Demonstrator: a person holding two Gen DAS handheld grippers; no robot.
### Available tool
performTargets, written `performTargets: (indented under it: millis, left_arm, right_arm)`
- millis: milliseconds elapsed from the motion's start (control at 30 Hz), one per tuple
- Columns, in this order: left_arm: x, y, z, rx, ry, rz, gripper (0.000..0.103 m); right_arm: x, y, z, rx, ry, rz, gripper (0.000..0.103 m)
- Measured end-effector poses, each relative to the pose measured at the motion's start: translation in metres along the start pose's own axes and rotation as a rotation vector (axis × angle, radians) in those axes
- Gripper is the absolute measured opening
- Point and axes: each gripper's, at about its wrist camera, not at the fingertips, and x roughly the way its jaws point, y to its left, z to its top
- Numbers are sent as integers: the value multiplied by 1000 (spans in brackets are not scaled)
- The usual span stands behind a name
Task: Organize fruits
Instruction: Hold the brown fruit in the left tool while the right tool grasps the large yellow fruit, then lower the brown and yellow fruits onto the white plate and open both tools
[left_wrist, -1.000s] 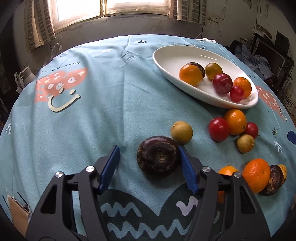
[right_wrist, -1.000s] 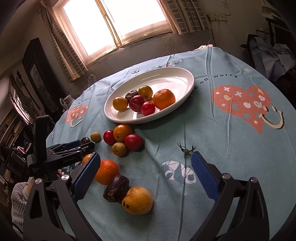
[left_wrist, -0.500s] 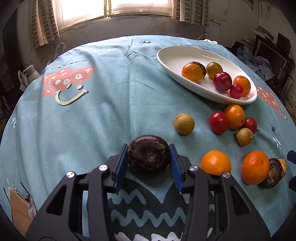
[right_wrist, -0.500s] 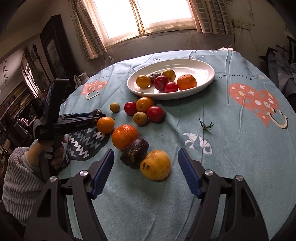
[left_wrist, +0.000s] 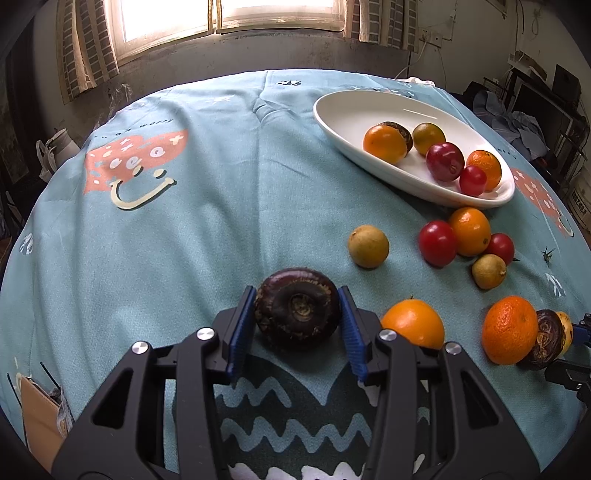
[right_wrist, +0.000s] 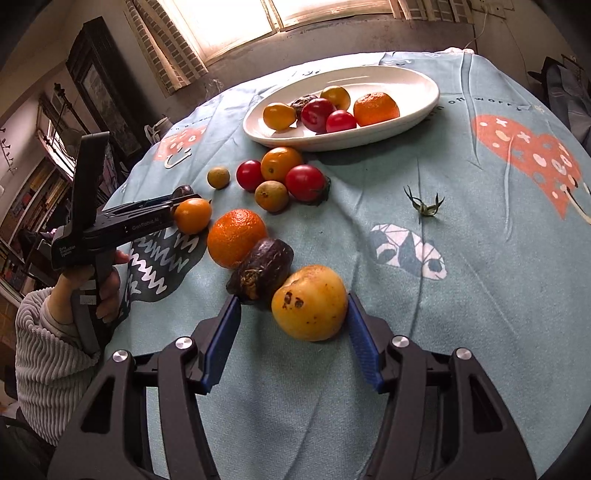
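My left gripper (left_wrist: 297, 310) is shut on a dark purple round fruit (left_wrist: 297, 308), both blue pads against its sides, low over the teal tablecloth. My right gripper (right_wrist: 291, 321) is open; a spotted yellow fruit (right_wrist: 310, 302) lies between its jaws, the right pad close to it. A wrinkled dark purple fruit (right_wrist: 260, 269) and a large orange (right_wrist: 236, 238) lie just beyond. The white oval dish (right_wrist: 417, 99) at the far side holds several fruits; it also shows in the left wrist view (left_wrist: 347, 114).
Loose fruits lie between the grippers and the dish: red tomatoes (right_wrist: 304, 182), an orange (right_wrist: 280, 164), small brown-green fruits (right_wrist: 271, 195), a small orange (left_wrist: 413, 323). A green stem (right_wrist: 424, 205) lies on the cloth. The left hand-held gripper (right_wrist: 110, 225) shows at left.
My left gripper closed on the dark purple fruit. My right gripper moved forward and down until the yellow fruit sat between its jaws.
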Motion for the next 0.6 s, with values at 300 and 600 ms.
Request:
performTargets:
  millis: [300,600]
  left_arm:
    - [0,2,1,-14,-5,-16,44]
    - [-22,-7,2,-6,-82,-58,44]
  right_arm:
    - [-6,-2,0,9,-27,-1,38]
    - [-27,0,0,-9,-148,-18,37]
